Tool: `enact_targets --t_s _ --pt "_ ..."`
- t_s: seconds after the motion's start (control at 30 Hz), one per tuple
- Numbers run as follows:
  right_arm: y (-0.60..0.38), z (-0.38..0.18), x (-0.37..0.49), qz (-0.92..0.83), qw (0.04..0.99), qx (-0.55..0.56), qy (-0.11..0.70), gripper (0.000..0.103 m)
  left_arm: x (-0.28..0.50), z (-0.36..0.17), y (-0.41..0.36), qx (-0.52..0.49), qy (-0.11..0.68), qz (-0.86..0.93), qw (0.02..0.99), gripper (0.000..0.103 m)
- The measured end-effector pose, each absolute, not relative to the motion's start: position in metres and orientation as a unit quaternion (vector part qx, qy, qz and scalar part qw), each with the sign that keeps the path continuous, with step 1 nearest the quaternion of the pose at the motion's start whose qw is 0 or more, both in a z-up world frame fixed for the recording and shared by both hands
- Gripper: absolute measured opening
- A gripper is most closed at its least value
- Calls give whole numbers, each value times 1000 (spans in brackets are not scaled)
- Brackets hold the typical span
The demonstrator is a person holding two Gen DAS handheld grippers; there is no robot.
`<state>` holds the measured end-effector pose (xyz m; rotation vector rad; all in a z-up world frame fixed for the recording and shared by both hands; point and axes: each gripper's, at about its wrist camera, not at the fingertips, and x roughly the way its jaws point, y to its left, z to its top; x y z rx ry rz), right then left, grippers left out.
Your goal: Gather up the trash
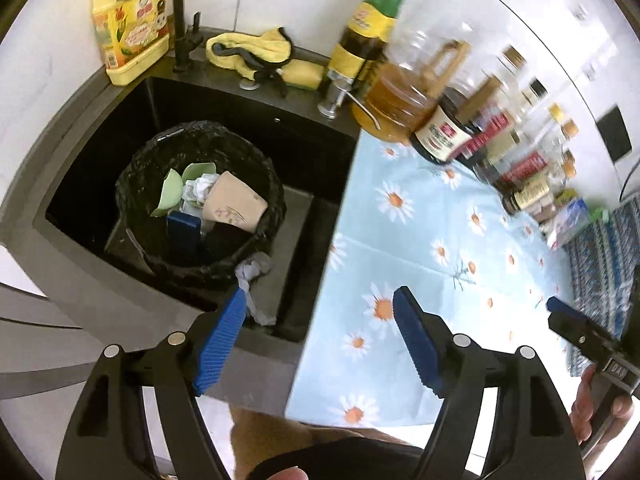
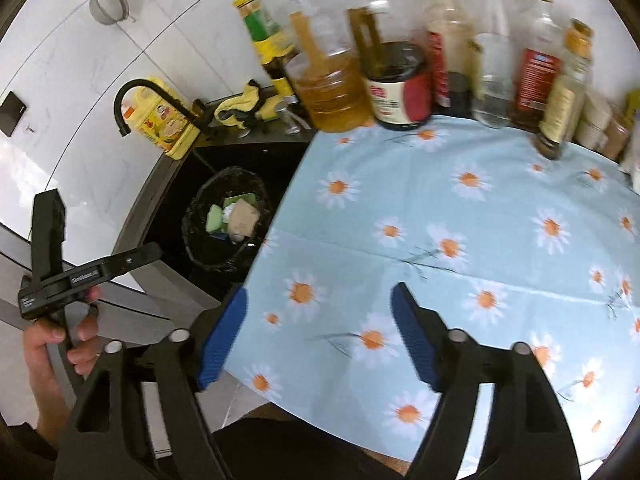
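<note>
Blue pads are seen spread wide on the left hand-held gripper, with nothing between them; a crumpled tissue lies just beyond its left pad, outside the bin, on the sink ledge. The right hand-held gripper is likewise held wide and empty above the daisy cloth on the bench. Cup, paper and green scraps are already gathered inside the black-lined bin. No further trash is visible on the cloth, so the stray tissue is judged the remaining piece. It should be pinched at its bulk, lifted clear of the rim, and released well over the bin's middle.
</note>
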<state>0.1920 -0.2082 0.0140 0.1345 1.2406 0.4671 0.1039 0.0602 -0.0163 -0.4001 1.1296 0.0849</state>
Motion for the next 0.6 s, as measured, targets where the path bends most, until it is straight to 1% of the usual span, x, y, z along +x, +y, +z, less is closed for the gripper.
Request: enact_targets --t_s 0.1,0.17,0.2,0.23,0.3,0.33,0.43,0.47,0.5,0.6 --pt "-231 14 180 212 791 63 571 82 91 -12 39 -182 526 42 830 74" --pt "-246 13 174 211 789 65 573 85 84 -11 28 -177 523 46 832 74" --pt "-254 13 170 208 791 63 572 87 79 -10 20 -170 520 50 836 78" --pt "-260 13 167 206 793 61 569 87 77 -10 15 -165 518 53 837 84" --pt "-272 14 163 202 796 57 568 88 71 -9 6 -160 513 60 841 91" --pt "-278 14 161 200 797 57 567 92 68 -10 1 -157 513 63 842 92" --pt "-294 16 157 193 804 57 560 97 60 -10 -13 -150 514 70 842 93" --pt "-300 16 156 187 809 58 554 98 57 -9 -17 -147 512 74 843 94" --pt "-304 16 156 181 813 59 549 98 54 -7 -20 -144 510 78 844 97" --pt "-312 16 155 177 816 60 547 98 46 -1 -31 -129 500 82 853 96"
